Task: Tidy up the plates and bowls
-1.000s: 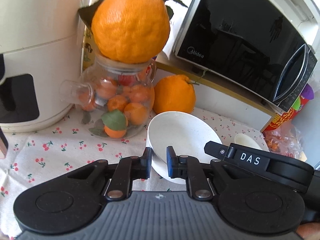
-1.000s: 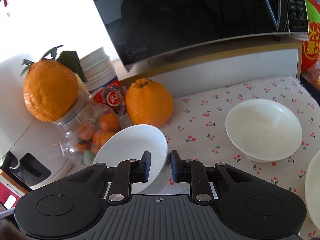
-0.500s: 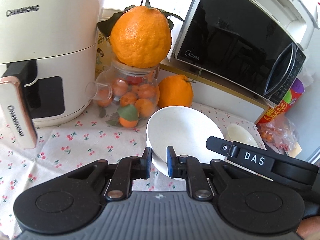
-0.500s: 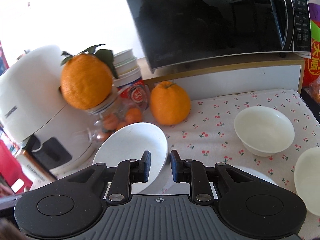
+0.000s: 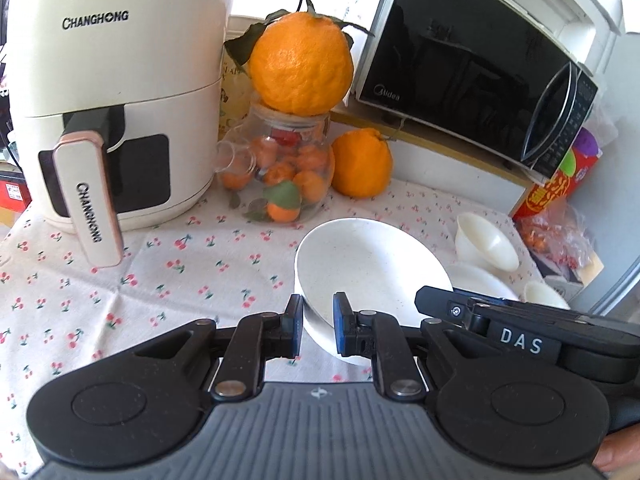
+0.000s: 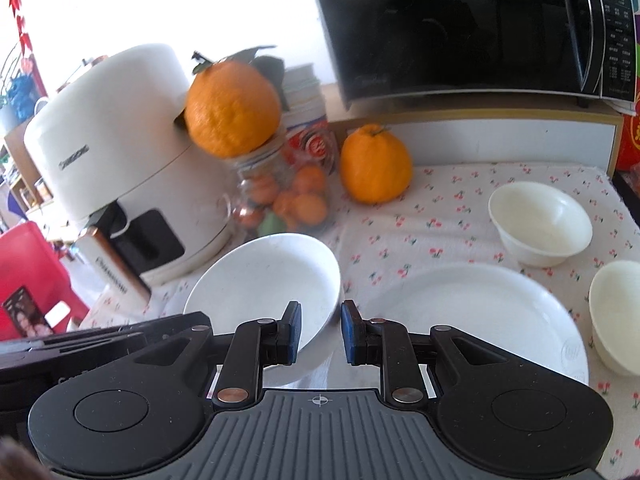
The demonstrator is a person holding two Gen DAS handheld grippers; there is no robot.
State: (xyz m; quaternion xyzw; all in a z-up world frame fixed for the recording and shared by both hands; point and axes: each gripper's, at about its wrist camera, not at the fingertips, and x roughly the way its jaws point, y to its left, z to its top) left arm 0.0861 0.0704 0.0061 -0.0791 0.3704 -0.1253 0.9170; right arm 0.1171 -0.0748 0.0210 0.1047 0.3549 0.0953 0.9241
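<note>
The left gripper (image 5: 316,322) is clamped on the near rim of a white bowl (image 5: 370,264), one pad inside the wall and one outside. The right gripper (image 6: 320,330) is closed over the same bowl (image 6: 268,284) at its opposite rim, though whether its pads actually press the wall cannot be told. The bowl is carried tilted between the two, above the cloth-covered tabletop (image 5: 160,264). Just to the right of the bowl, toward the tabletop's right edge, a flat white plate (image 6: 480,312) is seen lying, with two smaller bowls beyond it: one further back (image 6: 540,224) and one at the right edge (image 6: 616,316). The plate lies nearer the right gripper, so a move rightward and down is judged to be what stacking would call for. An air fryer (image 5: 108,92) and a jar of oranges (image 5: 288,176) are ranged along the back left.
</note>
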